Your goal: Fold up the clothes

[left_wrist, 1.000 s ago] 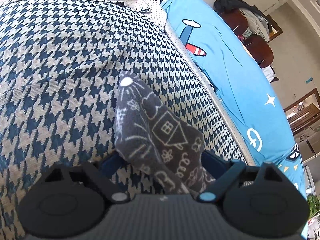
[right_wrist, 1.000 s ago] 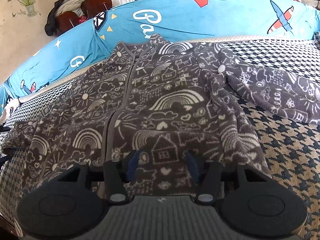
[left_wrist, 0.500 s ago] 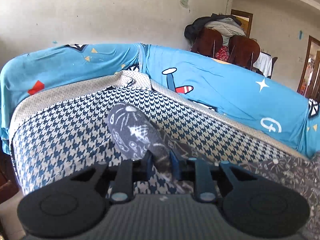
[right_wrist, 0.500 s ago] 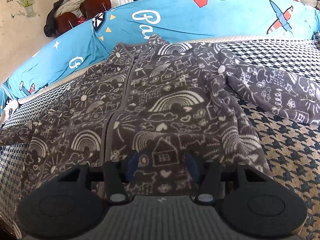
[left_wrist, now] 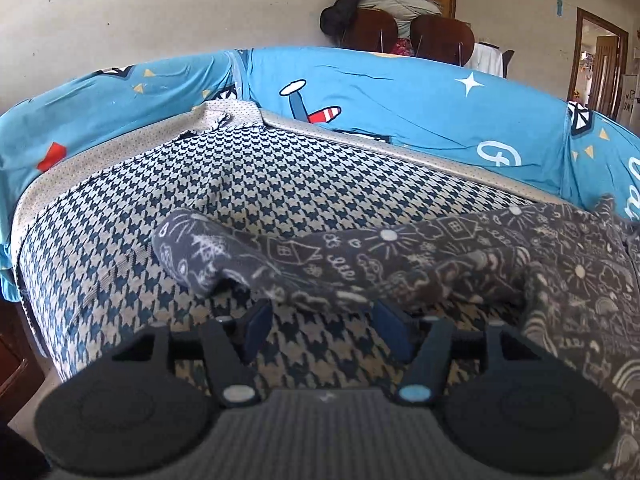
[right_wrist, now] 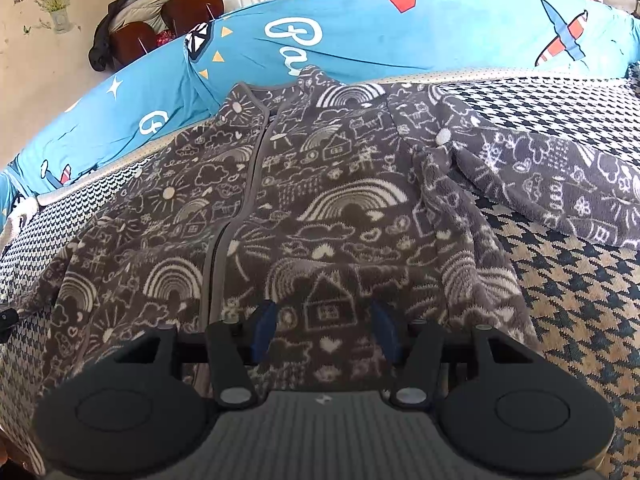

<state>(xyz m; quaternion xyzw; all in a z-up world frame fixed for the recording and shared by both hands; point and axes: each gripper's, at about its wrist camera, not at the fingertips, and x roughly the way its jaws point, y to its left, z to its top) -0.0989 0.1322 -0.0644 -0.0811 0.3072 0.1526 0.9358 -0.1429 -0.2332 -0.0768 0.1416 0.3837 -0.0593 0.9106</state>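
A dark grey fleece jacket [right_wrist: 320,184] with white doodles lies flat, front up, on a houndstooth sofa seat [right_wrist: 580,300]. One sleeve [right_wrist: 560,184] stretches out to the right. In the left wrist view the other sleeve [left_wrist: 320,264] lies straight across the seat, its cuff [left_wrist: 188,252] at the left. My left gripper [left_wrist: 326,328] hovers just short of that sleeve; its jaws are opening and nothing is pinched between them. My right gripper [right_wrist: 324,332] stands open over the jacket's lower hem, with fabric below it but not gripped.
A blue sofa cover [left_wrist: 400,112] with planes and stars forms the backrest and arm around the seat. Brown chairs with piled coats [left_wrist: 392,12] stand behind it. The seat's left edge [left_wrist: 28,280] drops off toward the floor.
The left gripper clamped the sleeve, swung round and levelled out with it, then let go; the sleeve now lies stretched out flat. The right gripper and jacket body are unchanged.
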